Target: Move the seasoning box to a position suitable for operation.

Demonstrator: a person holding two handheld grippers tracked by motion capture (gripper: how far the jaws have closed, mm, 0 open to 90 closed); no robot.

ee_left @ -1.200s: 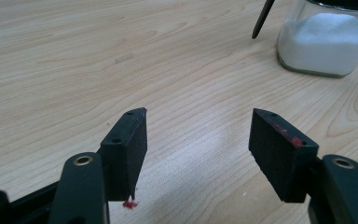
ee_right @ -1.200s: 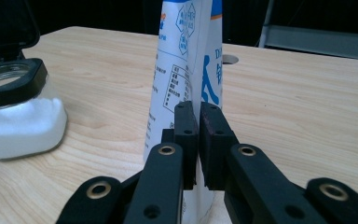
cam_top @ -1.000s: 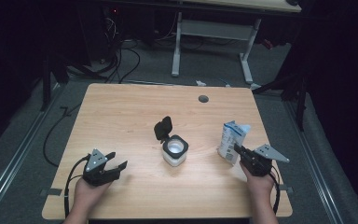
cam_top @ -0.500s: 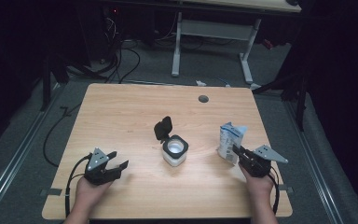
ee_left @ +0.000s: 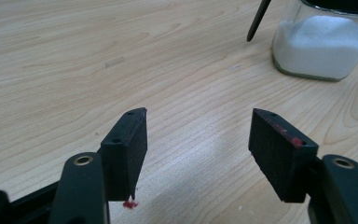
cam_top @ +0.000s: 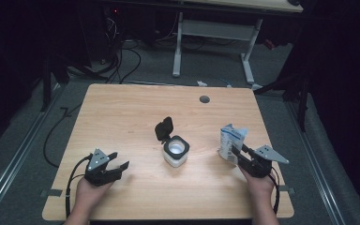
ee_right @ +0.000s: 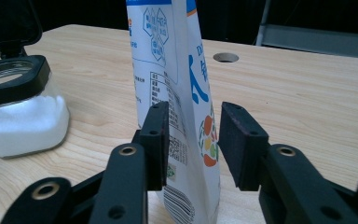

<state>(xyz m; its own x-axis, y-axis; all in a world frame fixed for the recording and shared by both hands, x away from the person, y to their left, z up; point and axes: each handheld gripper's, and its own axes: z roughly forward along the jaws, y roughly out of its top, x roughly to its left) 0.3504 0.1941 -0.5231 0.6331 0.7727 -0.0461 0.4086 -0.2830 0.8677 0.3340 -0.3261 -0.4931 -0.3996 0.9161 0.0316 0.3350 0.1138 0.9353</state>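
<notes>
my right gripper (ee_right: 190, 140) sits low at the near right of the counter (cam_top: 122, 112), its jaws on either side of the white-and-blue pouch (ee_right: 177, 84). they have just been opening: the left pad lies against the pouch's printed face or just off it, while the right one stands clear with a visible gap, so nothing is pinched any more. the pouch stands upright on its own base, torn top up, and i judge i am letting go of it here because it balances by itself.

the glass jar (cam_top: 176, 151) sits in the middle of the counter, well apart from the pouch, its black flip lid (cam_top: 164, 129) tilted back and white powder showing inside. with the lid open like that, it looks ready to take or give contents, so keeping the pouch upright and within reach makes sense.

my left gripper (ee_left: 198, 140) rests near the front left of the counter, jaws spread wide and empty, pointing toward the jar from a distance, out of the way.
</notes>
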